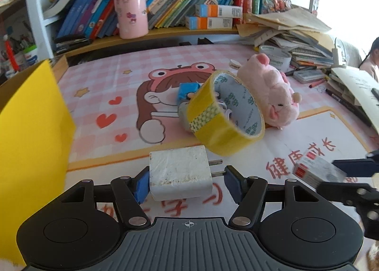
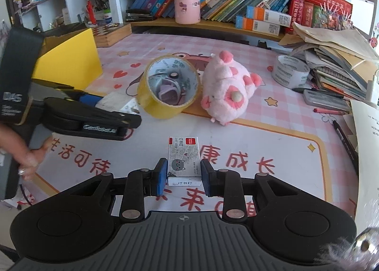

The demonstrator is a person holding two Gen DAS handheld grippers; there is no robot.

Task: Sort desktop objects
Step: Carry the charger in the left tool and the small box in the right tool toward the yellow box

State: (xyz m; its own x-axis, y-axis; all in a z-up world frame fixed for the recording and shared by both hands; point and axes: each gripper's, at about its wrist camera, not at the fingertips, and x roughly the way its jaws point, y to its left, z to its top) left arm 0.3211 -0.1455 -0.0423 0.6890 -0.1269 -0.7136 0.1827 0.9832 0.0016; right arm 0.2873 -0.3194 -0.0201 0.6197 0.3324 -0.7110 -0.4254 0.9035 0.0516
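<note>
**Desk editor:** What does the moment show?

**Photographer:** A cluttered desk, mid-sort. The left gripper point(image 1: 187, 177) straddles a white charger plug point(image 1: 181, 176) lying on the pink cartoon desk mat point(image 1: 99, 95). Its left pad touches the plug's side; the right pad stands just off the prongs, so the jaws are not yet clamped. No grip there.

**Desk editor:** And the other hand?

**Photographer:** The right gripper point(image 2: 183, 175) is closed on a small box of staples point(image 2: 184, 160), both pads pressed to its sides, low over the mat.

**Desk editor:** What remains out?

**Photographer:** A yellow tape roll point(image 2: 169, 87) tipped on edge, a pink plush toy point(image 2: 227, 87) just beside it, and a white tape roll point(image 2: 290, 70) near the stacked papers point(image 2: 331, 57). A yellow box point(image 2: 68, 57) sits at the desk's left edge.

**Desk editor:** Next step?

**Photographer:** Likely finishing the squeeze on the plug, pads square on its flat sides and not on the prongs, then lifting. The yellow box looks a probable destination, though nothing confirms it.
</note>
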